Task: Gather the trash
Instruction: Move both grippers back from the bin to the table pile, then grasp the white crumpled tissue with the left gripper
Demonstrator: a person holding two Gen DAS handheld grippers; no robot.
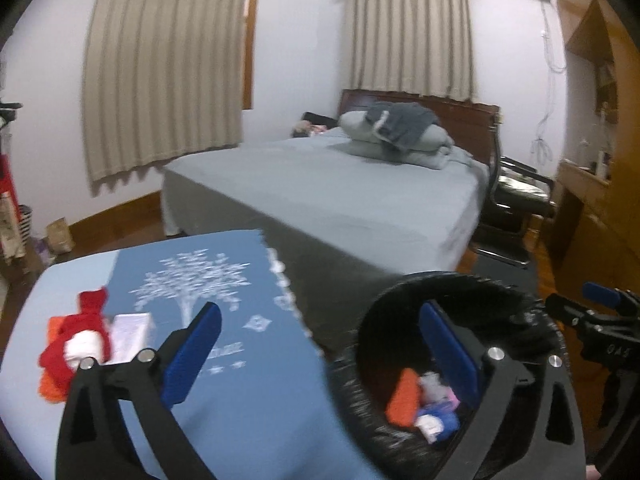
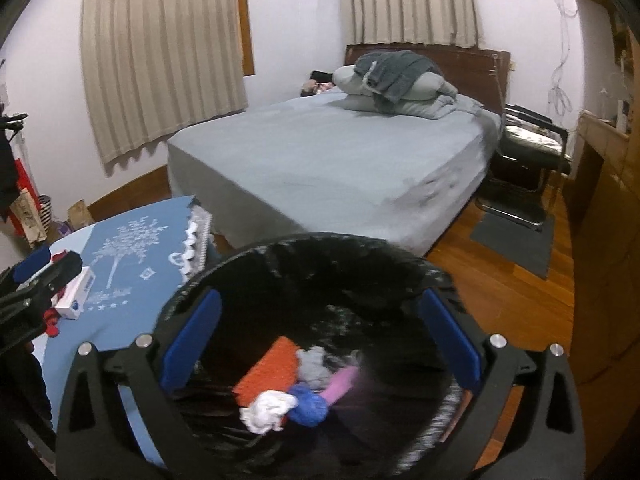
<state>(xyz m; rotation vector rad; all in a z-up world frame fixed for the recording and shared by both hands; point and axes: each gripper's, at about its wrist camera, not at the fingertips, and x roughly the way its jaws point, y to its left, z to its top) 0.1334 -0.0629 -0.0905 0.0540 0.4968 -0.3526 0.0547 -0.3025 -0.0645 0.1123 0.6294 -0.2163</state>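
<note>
Hovering over bin rim, right claw spread, left claw spread, both empty

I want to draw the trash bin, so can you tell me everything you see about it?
The trash bin is round, lined with a shiny black plastic bag, and stands upright on the wooden floor beside the blue table. At its bottom lie an orange piece, white crumpled tissue, a blue wad and something pink.

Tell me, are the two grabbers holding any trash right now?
No, neither. The left gripper and the right gripper are both open with nothing between the pads. The right one is above the black bin, where trash already lies.
</note>
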